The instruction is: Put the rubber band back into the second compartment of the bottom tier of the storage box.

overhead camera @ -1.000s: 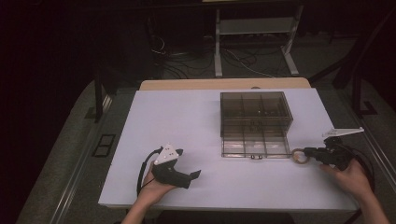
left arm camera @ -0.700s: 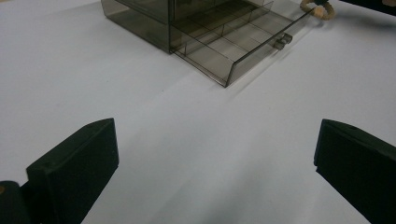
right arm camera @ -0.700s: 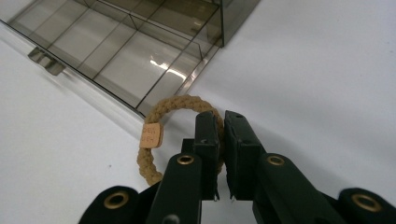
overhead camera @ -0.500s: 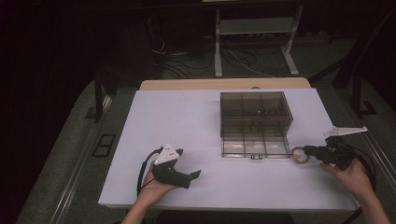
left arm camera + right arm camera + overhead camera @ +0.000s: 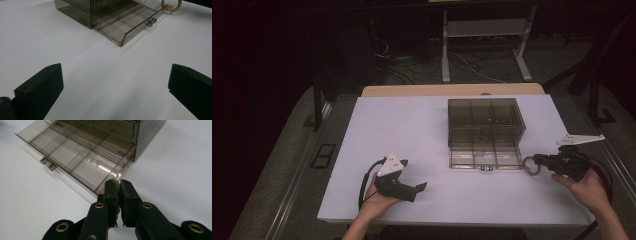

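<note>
Right gripper [image 5: 539, 161] is clamped on a beaded ring [image 5: 530, 166], its jaws nearly together around the beads, near the desk's [image 5: 412, 125] right edge, just beside the front right corner of the smoky plastic box's [image 5: 484, 120] pulled-out drawer [image 5: 484, 152]. Whether the ring touches the desk is hard to tell. Left gripper [image 5: 419, 187] rests near the front edge, jaws wide apart and empty.

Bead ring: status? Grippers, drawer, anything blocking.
Right gripper shut on bead ring, beside the open drawer. Left gripper open, on the table, holding nothing. Nothing in the way.
</note>
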Motion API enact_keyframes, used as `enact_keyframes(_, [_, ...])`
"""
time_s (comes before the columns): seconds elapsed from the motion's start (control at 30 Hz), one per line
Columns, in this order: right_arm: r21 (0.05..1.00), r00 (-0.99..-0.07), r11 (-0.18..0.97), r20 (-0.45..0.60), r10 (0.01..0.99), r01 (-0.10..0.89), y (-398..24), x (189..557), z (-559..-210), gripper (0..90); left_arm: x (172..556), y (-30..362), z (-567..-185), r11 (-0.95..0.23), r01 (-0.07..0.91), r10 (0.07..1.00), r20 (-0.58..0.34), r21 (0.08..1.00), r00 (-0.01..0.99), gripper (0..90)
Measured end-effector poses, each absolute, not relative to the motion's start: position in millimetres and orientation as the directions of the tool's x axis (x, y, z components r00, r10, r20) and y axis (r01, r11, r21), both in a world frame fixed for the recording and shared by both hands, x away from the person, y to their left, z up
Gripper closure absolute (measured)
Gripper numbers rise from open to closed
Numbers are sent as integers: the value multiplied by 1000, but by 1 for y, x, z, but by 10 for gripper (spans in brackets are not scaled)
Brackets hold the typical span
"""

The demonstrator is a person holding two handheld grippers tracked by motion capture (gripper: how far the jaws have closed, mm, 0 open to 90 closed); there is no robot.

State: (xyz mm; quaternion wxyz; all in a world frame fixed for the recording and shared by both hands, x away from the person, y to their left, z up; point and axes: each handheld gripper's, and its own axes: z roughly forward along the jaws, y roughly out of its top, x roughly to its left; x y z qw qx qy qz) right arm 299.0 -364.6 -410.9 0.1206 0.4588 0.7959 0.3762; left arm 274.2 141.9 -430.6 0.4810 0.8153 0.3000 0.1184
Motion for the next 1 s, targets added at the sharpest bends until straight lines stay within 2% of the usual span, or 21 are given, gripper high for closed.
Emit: enact_keyframes(1.0, [757,-622,322,140,771,569,-344,297,-385,838,274,142,-431,-347,378,609,-100,858,787,0])
